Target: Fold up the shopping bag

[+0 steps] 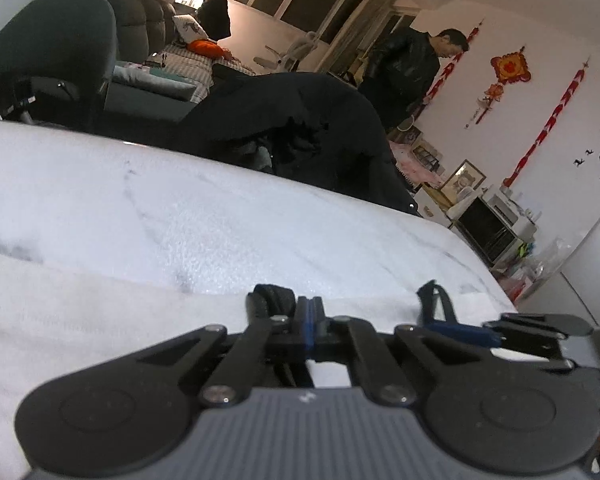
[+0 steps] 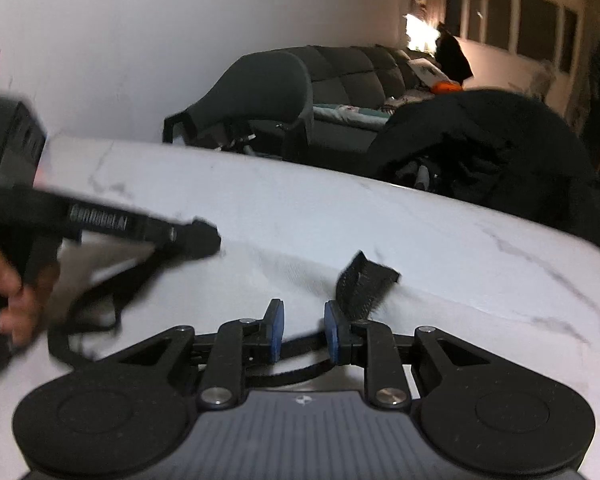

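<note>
A white shopping bag (image 1: 100,320) (image 2: 228,292) lies flat on the marble table (image 1: 180,200) (image 2: 380,216). My left gripper (image 1: 310,320) is shut on one black handle strap (image 1: 272,298). In the right wrist view that left gripper (image 2: 204,236) comes in from the left, held by a hand (image 2: 12,292), and the strap (image 2: 112,292) hangs from its tip in a loop. My right gripper (image 2: 304,332) is open, low over the bag. A second black handle strap (image 2: 360,280) sticks up just beyond its right finger, and part of the strap runs across the gap between the fingers.
The table's far edge (image 1: 260,168) runs close behind the bag. Beyond it stand a chair draped with a black jacket (image 1: 300,120) (image 2: 480,140), a dark office chair (image 1: 60,52) and a grey sofa (image 2: 360,68). A person (image 1: 408,68) stands at the back.
</note>
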Demonstrator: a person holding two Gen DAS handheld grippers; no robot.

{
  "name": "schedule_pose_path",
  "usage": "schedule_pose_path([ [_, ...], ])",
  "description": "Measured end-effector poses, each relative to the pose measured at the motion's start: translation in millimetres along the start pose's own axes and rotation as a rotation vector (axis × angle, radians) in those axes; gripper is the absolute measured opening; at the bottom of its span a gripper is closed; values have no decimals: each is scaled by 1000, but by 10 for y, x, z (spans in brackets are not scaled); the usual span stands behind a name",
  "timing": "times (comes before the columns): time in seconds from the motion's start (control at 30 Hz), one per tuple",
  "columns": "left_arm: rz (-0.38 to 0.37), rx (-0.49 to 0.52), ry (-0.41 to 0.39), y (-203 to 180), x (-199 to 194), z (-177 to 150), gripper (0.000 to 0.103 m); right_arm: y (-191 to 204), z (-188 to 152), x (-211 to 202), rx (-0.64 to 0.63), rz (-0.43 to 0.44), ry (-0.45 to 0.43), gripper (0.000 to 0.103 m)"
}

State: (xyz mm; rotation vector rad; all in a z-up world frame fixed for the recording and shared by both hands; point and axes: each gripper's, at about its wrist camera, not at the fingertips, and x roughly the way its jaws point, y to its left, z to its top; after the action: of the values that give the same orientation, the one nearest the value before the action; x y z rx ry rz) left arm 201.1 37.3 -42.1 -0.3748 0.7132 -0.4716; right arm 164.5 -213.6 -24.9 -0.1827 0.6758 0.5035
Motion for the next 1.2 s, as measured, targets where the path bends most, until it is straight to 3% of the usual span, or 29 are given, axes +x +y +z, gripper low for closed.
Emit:
schedule_pose_path([
  [0.2,20,25,0,-129,-22,3,2,-43,-60,-87,-9,-18,13,21],
  [0.47,42,91,-18,-401,-193,32,4,42,-4,-269,-7,-9,-36,21],
  [0.57,47,127,-38,-524,-281,8,10,45,-23,-268,7,-11,-25,22],
  [0.67,96,201,-6,-654,-253,-36,15,41,-51,-301,17,-33,-13,22],
  [0.8,66,162,-57,-742,-388,-13,25,-26,-117,-526,47,-50,-28,23],
  [0.9,44,172,-68,-848,-482,-22,25,-105,-193,-734,86,-80,-29,29],
  [0.97,6,199,-42,-940,-545,-78,23,-162,-270,-873,112,-94,-31,33],
  [1.07,-39,235,18,-1049,-618,-217,11,-248,-439,-1116,153,-126,-37,36],
  [1.2,-50,257,50,-1079,-746,-424,10,-324,-699,-1458,194,-159,-51,37],
])
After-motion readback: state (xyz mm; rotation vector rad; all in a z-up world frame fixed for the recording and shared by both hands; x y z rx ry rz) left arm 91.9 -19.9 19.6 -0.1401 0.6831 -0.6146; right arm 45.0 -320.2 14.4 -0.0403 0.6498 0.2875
